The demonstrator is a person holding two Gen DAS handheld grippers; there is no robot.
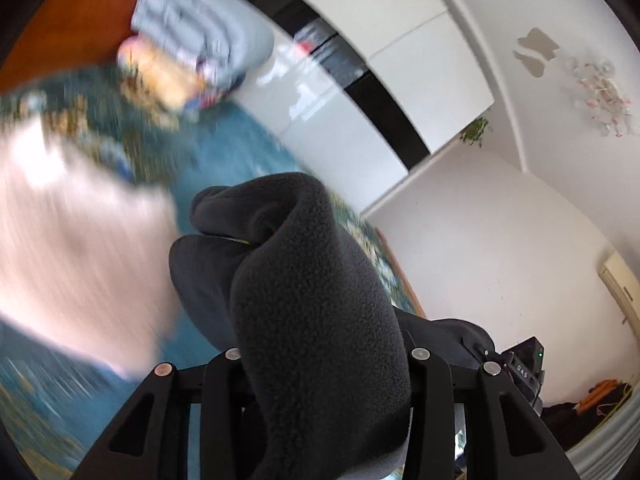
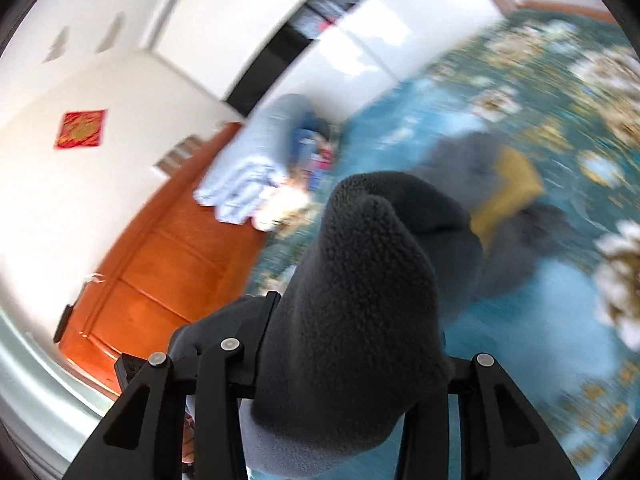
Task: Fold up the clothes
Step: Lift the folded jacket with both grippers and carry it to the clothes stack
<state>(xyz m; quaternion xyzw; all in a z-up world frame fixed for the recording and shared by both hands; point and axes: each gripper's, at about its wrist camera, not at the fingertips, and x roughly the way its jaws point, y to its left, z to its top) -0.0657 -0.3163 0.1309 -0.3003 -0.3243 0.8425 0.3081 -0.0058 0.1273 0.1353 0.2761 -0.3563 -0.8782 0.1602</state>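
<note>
A dark grey fleece garment [image 1: 316, 300] is bunched between the fingers of my left gripper [image 1: 324, 364], which is shut on it and holds it up above the bed. My right gripper [image 2: 344, 360] is shut on another bunch of the same dark fleece [image 2: 360, 280]. The fingertips of both grippers are hidden under the cloth. A pale pink garment [image 1: 76, 232] lies blurred on the floral teal bedspread [image 1: 224, 160] to the left. A dark grey and mustard garment [image 2: 504, 196] lies on the bedspread [image 2: 560, 280] beyond my right gripper.
A stack of folded pale blue and colourful clothes [image 1: 200, 36] sits at the head of the bed, also in the right wrist view [image 2: 256, 176]. An orange wooden headboard [image 2: 160, 272] is behind it. White wardrobe doors [image 1: 400, 52] stand beyond the bed. Both views are motion-blurred.
</note>
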